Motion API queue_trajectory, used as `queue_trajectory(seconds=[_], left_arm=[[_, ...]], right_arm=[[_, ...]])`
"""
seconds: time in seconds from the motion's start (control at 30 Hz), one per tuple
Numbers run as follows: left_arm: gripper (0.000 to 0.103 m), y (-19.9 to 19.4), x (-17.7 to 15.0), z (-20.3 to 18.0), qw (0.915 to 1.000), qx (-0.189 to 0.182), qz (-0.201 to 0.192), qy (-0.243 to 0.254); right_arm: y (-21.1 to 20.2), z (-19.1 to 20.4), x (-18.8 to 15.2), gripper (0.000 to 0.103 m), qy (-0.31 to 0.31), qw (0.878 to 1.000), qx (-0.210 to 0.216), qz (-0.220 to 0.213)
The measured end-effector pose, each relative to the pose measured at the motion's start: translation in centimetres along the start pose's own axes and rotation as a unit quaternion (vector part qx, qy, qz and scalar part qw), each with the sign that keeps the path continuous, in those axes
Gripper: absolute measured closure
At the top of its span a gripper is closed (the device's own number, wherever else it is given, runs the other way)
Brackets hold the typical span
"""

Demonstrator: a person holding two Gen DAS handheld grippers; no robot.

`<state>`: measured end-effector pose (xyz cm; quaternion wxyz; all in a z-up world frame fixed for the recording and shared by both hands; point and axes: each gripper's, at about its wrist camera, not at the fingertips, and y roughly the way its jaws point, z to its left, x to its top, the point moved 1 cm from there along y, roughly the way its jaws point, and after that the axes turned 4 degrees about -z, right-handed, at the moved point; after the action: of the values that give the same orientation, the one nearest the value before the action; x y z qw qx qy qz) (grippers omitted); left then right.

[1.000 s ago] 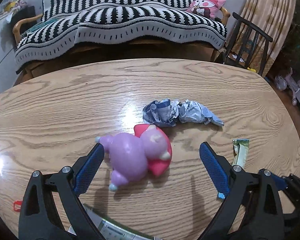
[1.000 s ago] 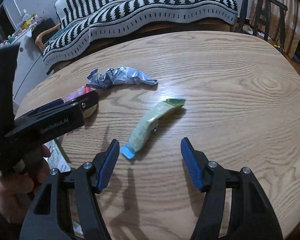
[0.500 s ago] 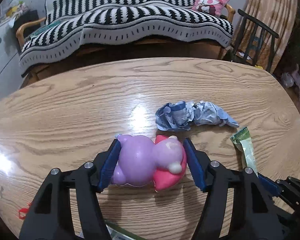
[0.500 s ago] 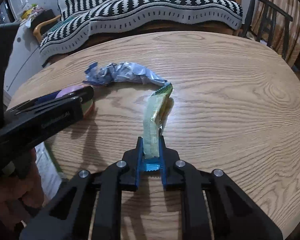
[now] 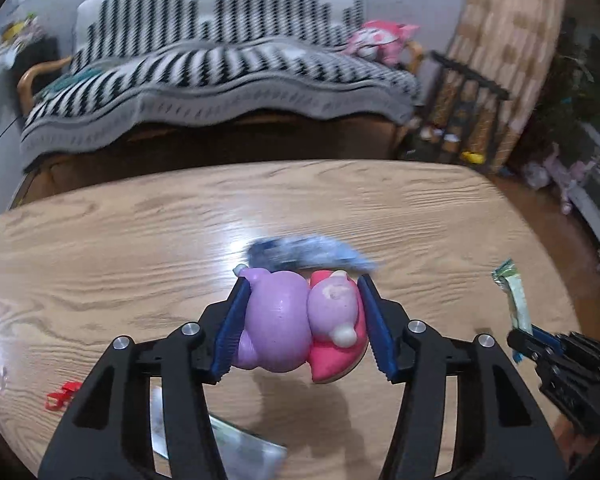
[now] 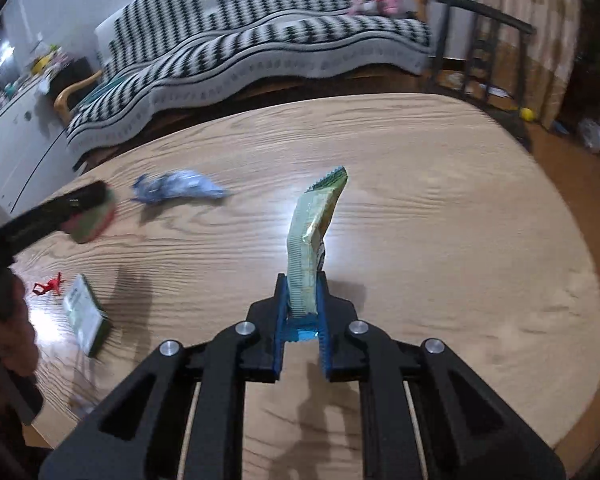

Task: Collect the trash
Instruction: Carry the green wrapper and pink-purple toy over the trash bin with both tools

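Observation:
A purple and pink squishy toy [image 5: 296,328] hangs above the wooden table [image 5: 100,240] between the blue pads of my left gripper [image 5: 303,280]. The jaws are closing and press on its sides. Just beyond it a crumpled blue-white wrapper [image 5: 308,252] lies on the table, blurred. My right gripper [image 6: 302,280] is shut on the lower end of a long green snack wrapper [image 6: 314,232], which sticks up off the table. The right wrist view has the crumpled wrapper [image 6: 176,188] at the left, near the toy [image 6: 94,224].
A small red piece [image 6: 48,286] and a green-and-white packet [image 6: 86,316] lie near the table's front left edge. Beyond the table stand a sofa with a striped blanket [image 6: 260,48] and a black chair [image 6: 484,40]. A hand [image 6: 8,336] is at the left.
My left gripper closed on the toy and lifted it off the table. My right gripper closed on the green wrapper's end and raised it, so the wrapper now stands up.

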<state>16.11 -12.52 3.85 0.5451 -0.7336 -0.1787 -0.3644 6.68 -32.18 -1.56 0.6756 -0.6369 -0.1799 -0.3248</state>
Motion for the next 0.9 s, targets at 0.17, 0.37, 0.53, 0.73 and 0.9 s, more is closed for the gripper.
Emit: queue_trajectory(seconds=[0.17,0.37,0.53,0.73,0.9], left_arm=[[0.049,-1.7,-1.8,-8.5,0.9959,-0.074,-0.001,0.051],[0.049,-3.8,-6.6,-22.3,0.9699,-0.197,0.014,0.142],[0.049,-5.5,-12.0,-33.1,0.9328,-0.290,0.036,0.211],[0.049,-3.9,-19.4,-41.5,0.9000,-0.325,0.089,0.276],[0.049,-1.0,-24.3,-45.4,0.8869,-0.316,0.125,0.312]], right_arm=[[-4.7,-8.4,-2.2,0.089,0.042,0.998,-0.044,-0.017],[-10.7,-20.1,-7.8,0.089,0.121,0.987,-0.103,-0.026],[-14.0,-28.7,-13.8,0.089,0.188,0.973,-0.135,-0.008],[-15.1,-36.3,-20.9,0.089,0.240,0.960,-0.135,0.041],[-15.0,-38.5,-23.6,0.089,0.248,0.959,-0.121,0.068]])
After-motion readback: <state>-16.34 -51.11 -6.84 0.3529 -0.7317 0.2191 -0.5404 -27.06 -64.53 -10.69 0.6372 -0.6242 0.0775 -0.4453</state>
